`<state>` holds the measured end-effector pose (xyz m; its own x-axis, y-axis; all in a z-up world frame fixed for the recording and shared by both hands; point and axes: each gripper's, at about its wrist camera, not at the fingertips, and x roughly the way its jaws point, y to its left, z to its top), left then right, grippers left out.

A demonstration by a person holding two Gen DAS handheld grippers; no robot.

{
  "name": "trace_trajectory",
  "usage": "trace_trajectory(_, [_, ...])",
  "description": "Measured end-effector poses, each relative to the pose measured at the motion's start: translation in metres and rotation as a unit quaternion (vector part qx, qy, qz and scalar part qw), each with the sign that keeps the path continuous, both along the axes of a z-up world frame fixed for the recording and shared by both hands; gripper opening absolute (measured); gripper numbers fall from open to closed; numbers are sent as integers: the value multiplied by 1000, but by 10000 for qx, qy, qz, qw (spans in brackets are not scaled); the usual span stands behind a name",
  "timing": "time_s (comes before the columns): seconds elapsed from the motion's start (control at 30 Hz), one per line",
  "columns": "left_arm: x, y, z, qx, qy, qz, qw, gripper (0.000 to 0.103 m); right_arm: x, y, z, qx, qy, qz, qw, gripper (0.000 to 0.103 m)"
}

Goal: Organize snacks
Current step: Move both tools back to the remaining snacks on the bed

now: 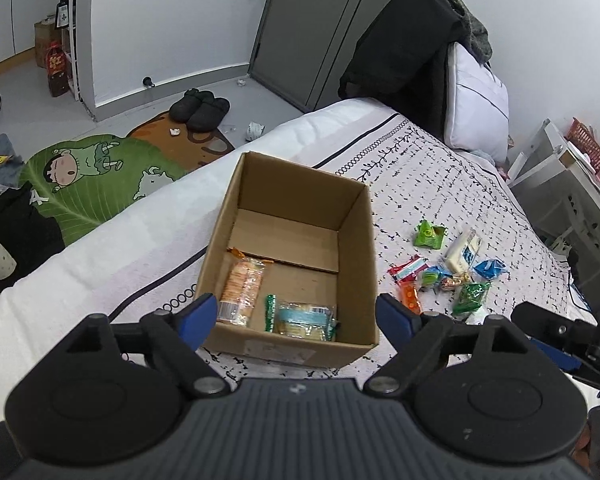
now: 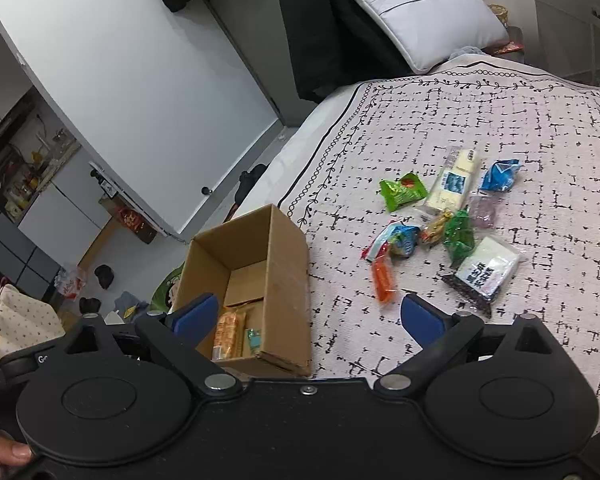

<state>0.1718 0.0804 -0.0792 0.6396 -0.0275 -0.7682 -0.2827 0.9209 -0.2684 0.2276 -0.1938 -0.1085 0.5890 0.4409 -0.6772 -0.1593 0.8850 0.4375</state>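
An open cardboard box (image 1: 356, 240) (image 2: 288, 264) stands on the bed. Inside lie an orange wrapped snack (image 1: 242, 286) (image 2: 228, 330) and a pale blue-and-green packet (image 1: 300, 318) (image 2: 254, 338). Several loose snacks lie to the box's right: a green packet (image 1: 428, 235) (image 2: 402, 190), a white bar (image 1: 464, 254) (image 2: 454, 180), a blue packet (image 1: 489, 268) (image 2: 500, 174), an orange stick (image 1: 408, 296) (image 2: 383, 280) and a white-and-black bag (image 2: 484, 274). My left gripper (image 1: 296, 318) is open and empty above the box's near edge. My right gripper (image 2: 310, 316) is open and empty, near the box and the snacks.
The bedspread (image 2: 520, 120) is white with black marks. A pillow (image 1: 476, 100) (image 2: 424, 12) and dark clothes (image 1: 404, 48) lie at the bed's head. Left of the bed are a green cartoon rug (image 1: 84, 176) and black slippers (image 1: 200, 108). A white desk (image 1: 572, 184) stands right.
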Motion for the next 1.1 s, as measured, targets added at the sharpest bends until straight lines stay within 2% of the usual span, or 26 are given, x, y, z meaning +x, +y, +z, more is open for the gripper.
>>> trace_trajectory(0.17, [1,-10,3,7,0,-1,10000,85,0,-13,-2,-165,-14,-21,9999,103])
trace_trajectory(0.37, [3,-25,5,63,-11,-107,9999,85,2,-34,-7,-61,27,-77,9999,103])
trace_trajectory(0.83, [18,-71,4,37,-133,-452,9989,85,11,-91,-27,58,252,-589,9979,102])
trace_trajectory(1.0, [26,-86,1,63,-181,-504,9985,85,18,-105,-39,205,360,-645,9971,97])
trace_trajectory(1.1, [32,-93,-2,68,-161,-523,9985,85,24,-111,-46,314,426,-674,9963,89])
